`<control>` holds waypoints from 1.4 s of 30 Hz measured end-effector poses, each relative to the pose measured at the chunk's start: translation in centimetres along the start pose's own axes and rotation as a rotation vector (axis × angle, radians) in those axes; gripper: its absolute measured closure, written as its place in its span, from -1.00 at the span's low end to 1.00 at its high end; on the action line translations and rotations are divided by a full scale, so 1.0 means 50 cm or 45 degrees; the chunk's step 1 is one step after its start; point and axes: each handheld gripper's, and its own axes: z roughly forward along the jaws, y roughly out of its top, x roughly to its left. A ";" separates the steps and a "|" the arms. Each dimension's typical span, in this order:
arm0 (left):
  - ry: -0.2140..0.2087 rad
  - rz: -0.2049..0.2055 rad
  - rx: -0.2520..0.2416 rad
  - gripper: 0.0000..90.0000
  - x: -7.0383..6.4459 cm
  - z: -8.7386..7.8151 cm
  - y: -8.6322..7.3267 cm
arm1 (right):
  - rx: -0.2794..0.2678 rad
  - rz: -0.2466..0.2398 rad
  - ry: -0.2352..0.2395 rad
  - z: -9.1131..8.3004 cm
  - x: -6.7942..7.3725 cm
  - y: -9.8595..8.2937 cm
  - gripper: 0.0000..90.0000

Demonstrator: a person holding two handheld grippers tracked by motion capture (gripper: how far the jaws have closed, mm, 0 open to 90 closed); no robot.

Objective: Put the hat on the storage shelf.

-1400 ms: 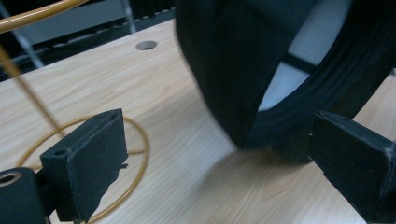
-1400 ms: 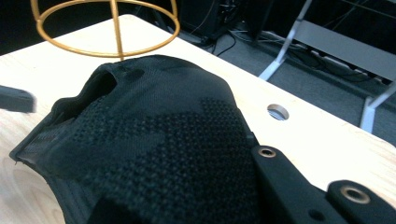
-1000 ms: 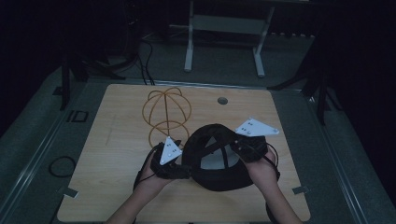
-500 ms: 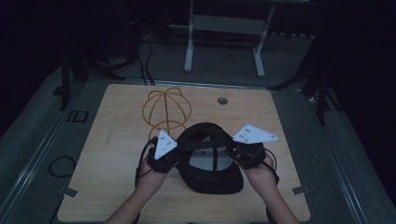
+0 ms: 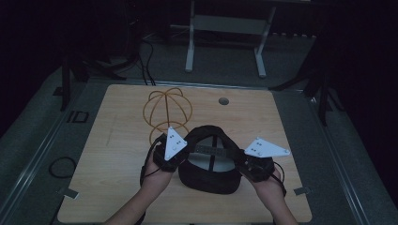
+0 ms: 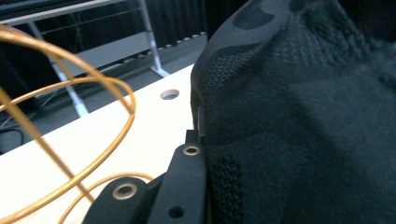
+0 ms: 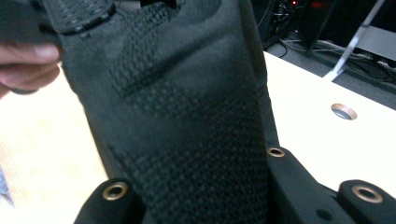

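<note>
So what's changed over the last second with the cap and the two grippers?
The black cap has come toward the person's edge of the table and turned, so its opening and strap now face up. Both grippers, left and right, travelled with it, each still clamped on a side of the fabric. The gold wire stand and the table stayed as they were.

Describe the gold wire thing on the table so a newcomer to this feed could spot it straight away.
Start at the light wooden table in the high view and find the round hole near its far edge. Left of that hole, just beyond the black cap held between the left gripper and right gripper, stands the gold wire frame. It is an open, dome-shaped cage of thin hoops, while its neighbour is dark knitted fabric.
</note>
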 end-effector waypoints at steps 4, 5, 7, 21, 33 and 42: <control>-0.012 0.003 -0.008 0.99 0.001 0.000 0.011 | 0.015 0.004 0.028 -0.009 0.000 -0.021 0.44; -0.029 -0.015 -0.011 0.99 0.004 0.000 0.013 | 0.018 0.019 0.047 -0.011 0.000 -0.026 0.37; -0.020 -0.004 -0.019 0.99 0.004 -0.002 0.015 | 0.030 0.018 0.101 -0.014 -0.002 -0.036 0.20; -0.098 0.115 -0.165 0.99 0.014 -0.044 0.035 | -0.006 -0.014 0.248 -0.101 -0.027 -0.099 -0.27; -0.499 0.207 -0.327 0.99 0.052 -0.081 0.039 | -0.124 -0.244 0.180 -0.110 -0.051 -0.027 -0.05; -0.555 0.185 -0.339 0.99 0.049 -0.082 0.039 | -0.117 -0.393 0.379 -0.065 -0.007 0.013 -0.04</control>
